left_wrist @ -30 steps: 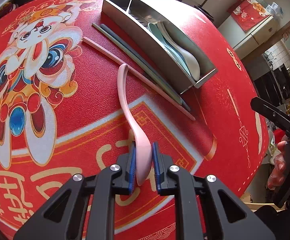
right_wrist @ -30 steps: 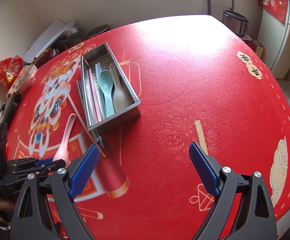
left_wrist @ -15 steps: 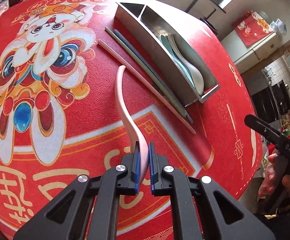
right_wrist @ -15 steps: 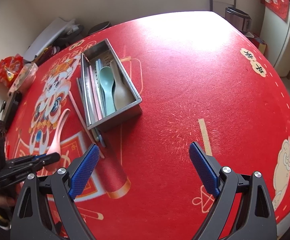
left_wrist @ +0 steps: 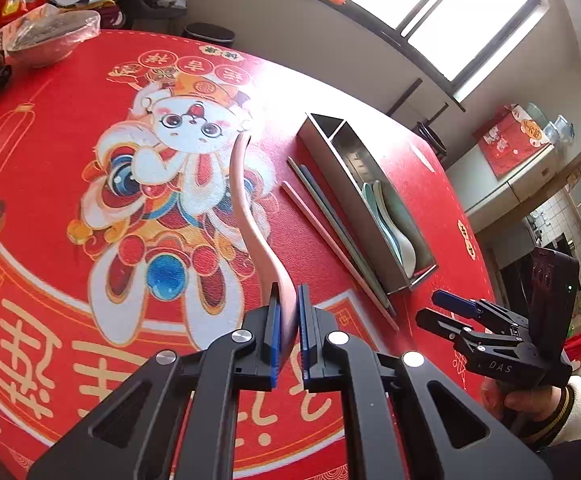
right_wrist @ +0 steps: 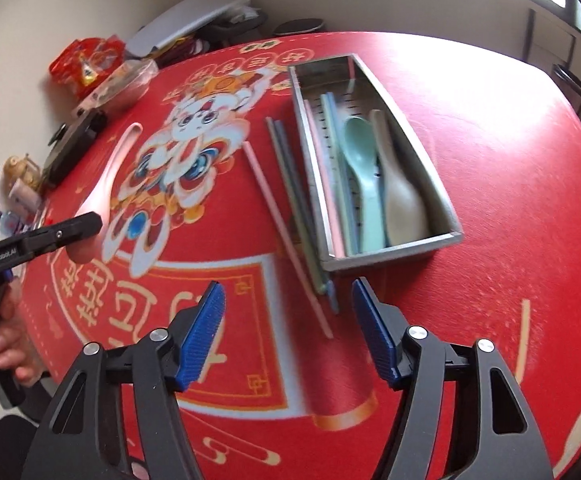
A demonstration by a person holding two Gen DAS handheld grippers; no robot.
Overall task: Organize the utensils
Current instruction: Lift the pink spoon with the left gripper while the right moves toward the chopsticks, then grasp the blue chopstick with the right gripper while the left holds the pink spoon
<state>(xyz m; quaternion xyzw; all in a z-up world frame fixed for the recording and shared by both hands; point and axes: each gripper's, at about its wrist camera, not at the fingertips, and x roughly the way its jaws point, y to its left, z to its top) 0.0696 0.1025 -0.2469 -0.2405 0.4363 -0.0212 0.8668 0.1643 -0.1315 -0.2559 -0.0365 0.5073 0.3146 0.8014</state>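
— From the left wrist view, what's in the left gripper (left_wrist: 288, 332)?
— The pink spoon (left_wrist: 250, 216), pinched by its bowl, handle sticking out over the red tablecloth (left_wrist: 50, 128). The metal tray (left_wrist: 374, 216) sits off to the right, loose chopsticks (left_wrist: 330, 224) just beside it.
— And the right wrist view?
— The right gripper (right_wrist: 288, 332) has nothing between its blue pads and its jaws are closing. It hovers near the tray's (right_wrist: 386, 258) near end; a mint spoon (right_wrist: 364, 184) and a cream spoon (right_wrist: 400, 192) lie inside.
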